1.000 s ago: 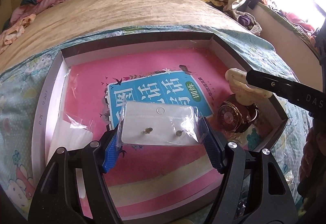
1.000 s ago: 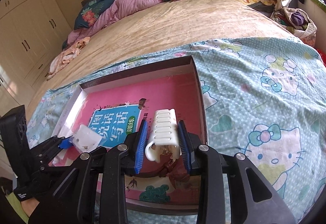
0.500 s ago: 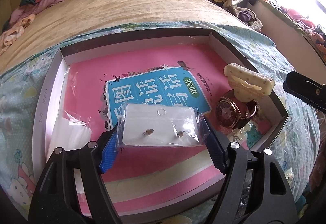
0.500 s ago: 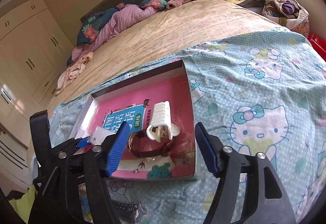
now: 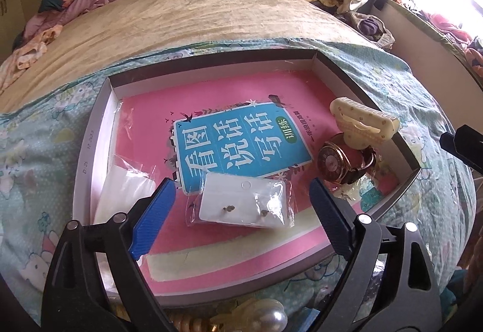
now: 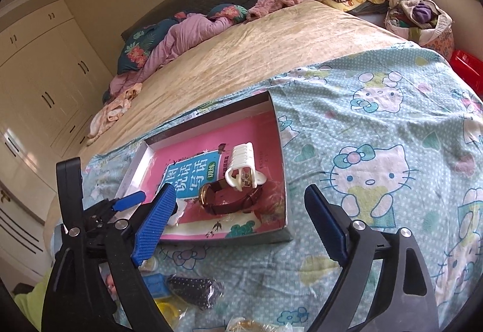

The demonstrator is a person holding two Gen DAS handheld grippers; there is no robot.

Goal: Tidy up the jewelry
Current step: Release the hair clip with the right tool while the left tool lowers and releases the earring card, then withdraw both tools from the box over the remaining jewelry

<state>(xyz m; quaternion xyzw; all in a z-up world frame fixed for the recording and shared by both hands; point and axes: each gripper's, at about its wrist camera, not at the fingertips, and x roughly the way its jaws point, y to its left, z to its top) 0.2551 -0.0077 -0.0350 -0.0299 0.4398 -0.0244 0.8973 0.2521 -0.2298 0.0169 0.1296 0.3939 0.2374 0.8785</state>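
A shallow grey box with a pink book as its floor lies on the bed. In it lie a clear bag with an earring card, a cream hair claw and a brown-strap watch. My left gripper is open, its blue pads either side of the earring bag, which rests on the book. My right gripper is open and empty, held back over the bedspread near the box's front corner. The claw and watch lie ahead of it.
A second clear bag lies at the box's left wall. A pearl piece lies in front of the box. A dotted dark pouch and small items lie on the Hello Kitty bedspread. Clothes are piled at the bed's far end.
My left gripper opened and let the earring bag down onto the book. My right gripper, which let go of the hair claw beside the watch, has drawn further back and up.
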